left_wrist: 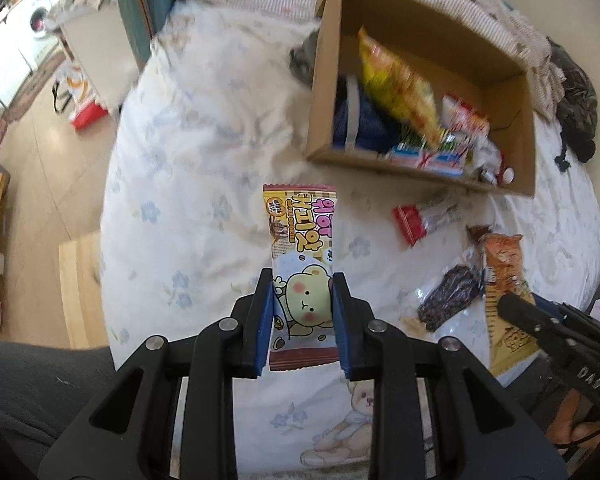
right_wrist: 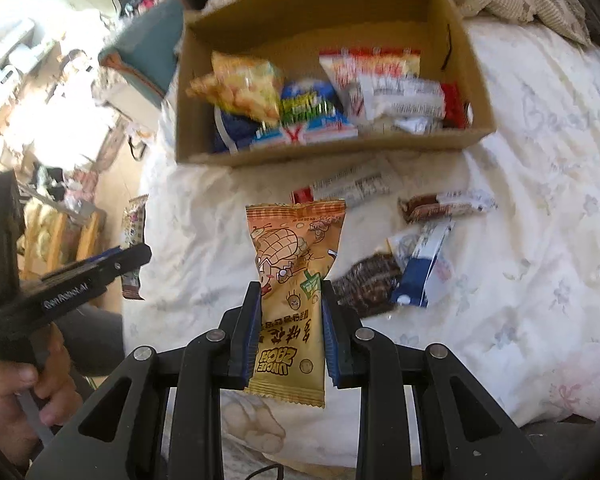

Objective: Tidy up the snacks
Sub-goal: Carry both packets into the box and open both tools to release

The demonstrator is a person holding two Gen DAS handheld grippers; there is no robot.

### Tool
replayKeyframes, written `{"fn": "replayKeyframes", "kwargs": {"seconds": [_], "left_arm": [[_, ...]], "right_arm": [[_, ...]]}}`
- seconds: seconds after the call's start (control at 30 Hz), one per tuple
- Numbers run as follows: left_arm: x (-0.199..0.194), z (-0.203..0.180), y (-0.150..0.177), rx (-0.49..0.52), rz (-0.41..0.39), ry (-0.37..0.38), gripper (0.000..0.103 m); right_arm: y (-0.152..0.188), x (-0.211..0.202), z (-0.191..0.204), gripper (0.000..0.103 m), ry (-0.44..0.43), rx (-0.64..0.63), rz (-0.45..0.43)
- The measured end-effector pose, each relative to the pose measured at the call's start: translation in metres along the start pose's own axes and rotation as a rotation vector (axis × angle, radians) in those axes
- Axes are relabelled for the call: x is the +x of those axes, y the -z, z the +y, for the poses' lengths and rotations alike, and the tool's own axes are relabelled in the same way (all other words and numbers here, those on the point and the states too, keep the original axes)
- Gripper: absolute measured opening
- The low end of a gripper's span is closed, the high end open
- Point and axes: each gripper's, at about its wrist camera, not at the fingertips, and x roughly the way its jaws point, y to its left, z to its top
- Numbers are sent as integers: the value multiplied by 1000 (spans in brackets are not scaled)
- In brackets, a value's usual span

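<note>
My left gripper [left_wrist: 303, 280] is shut on a yellow-and-pink bear wafer packet [left_wrist: 302, 256] and holds it above the bed. My right gripper [right_wrist: 288, 288] is shut on an orange peanut packet [right_wrist: 296, 264], also lifted; that packet shows at the right of the left wrist view [left_wrist: 504, 280]. The left gripper and its packet appear at the left of the right wrist view [right_wrist: 134, 256]. A cardboard box [left_wrist: 384, 164] [right_wrist: 324, 150] lies ahead on the bed with several snack packs inside.
Loose snacks lie on the floral bedcover: a red-and-white bar [right_wrist: 348, 186], a brown bar [right_wrist: 444, 206], a dark packet [right_wrist: 372, 288], a blue-and-white pack [right_wrist: 424, 276]. The bed's left edge drops to the floor [left_wrist: 40, 152]. Dark clothing [left_wrist: 576, 108] lies far right.
</note>
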Motion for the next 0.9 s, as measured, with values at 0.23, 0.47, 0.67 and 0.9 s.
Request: {"fn": "replayKeyframes", "kwargs": {"seconds": [0.23, 0.47, 0.67, 0.9], "left_arm": [[-32, -16, -24, 45, -97, 27, 23], [-51, -48, -77, 141, -170, 0, 23], [-47, -75, -117, 172, -171, 3, 23], [-21, -111, -143, 216, -136, 5, 23]], "right_arm": [[-15, -47, -13, 28, -42, 50, -171], [-53, -72, -40, 28, -39, 155, -296], [-91, -79, -59, 28, 45, 194, -341], [-131, -50, -69, 28, 30, 189, -293]]}}
